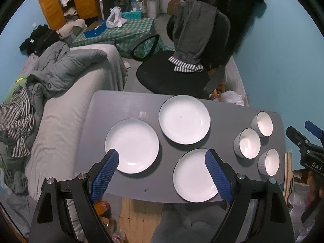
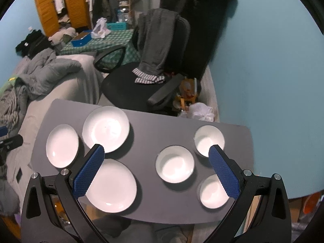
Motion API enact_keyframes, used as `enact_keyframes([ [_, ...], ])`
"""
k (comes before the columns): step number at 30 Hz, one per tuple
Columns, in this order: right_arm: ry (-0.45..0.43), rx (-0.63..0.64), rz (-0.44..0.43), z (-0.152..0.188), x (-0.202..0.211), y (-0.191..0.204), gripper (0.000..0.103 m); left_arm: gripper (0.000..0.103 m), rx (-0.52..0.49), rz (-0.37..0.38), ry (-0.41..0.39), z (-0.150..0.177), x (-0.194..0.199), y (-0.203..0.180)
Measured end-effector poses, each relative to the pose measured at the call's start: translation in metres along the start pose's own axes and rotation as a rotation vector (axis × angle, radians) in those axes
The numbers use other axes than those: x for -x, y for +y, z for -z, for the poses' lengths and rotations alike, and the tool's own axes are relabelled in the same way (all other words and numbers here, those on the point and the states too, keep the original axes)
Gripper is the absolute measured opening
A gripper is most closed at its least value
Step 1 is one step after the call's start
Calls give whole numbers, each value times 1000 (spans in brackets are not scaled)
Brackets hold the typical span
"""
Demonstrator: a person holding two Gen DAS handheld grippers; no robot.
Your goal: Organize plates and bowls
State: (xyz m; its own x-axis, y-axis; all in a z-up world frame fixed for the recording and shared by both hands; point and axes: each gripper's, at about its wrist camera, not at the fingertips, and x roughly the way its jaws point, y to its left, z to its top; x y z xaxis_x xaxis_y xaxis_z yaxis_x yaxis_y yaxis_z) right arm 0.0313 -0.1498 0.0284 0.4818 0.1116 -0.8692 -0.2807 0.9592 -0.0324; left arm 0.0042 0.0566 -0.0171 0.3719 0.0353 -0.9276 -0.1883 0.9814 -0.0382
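Hovering above the near edge of the small grey table (image 1: 125,103), both grippers hang with their blue-padded fingers spread wide and nothing between them. Nothing has been stacked yet, by the look of it.

Three white plates lie flat on the left half of the table, each apart from the others: the far plate (image 1: 184,119), the left plate (image 1: 132,145) and the near plate (image 1: 194,175), whose rim sits close to the table's near edge. On the right half stand three small white bowls with ribbed grey sides, set in a loose cluster: the far bowl (image 1: 262,123), the middle bowl (image 1: 247,143) and the near bowl (image 1: 269,162). All six sit upright and singly.

The left gripper (image 1: 162,157) is centred between the left and near plates, which suggests it means to handle the plates. The right gripper (image 2: 156,151) frames the middle bowl, so the bowls are likely its share. A black office chair (image 2: 129,89) draped with grey clothing stands just beyond the table's far edge.

The near plate may need care, being so close to the edge.
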Motion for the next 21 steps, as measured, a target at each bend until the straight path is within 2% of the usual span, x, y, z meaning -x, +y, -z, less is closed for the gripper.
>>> enact_keyframes([
  [9,35,113,-82,4,-25,41,101,88,32,-15,36,14,-16,20],
  [21,176,110,-183,21,-76,64,101,88,40,7,73,36,-50,39],
])
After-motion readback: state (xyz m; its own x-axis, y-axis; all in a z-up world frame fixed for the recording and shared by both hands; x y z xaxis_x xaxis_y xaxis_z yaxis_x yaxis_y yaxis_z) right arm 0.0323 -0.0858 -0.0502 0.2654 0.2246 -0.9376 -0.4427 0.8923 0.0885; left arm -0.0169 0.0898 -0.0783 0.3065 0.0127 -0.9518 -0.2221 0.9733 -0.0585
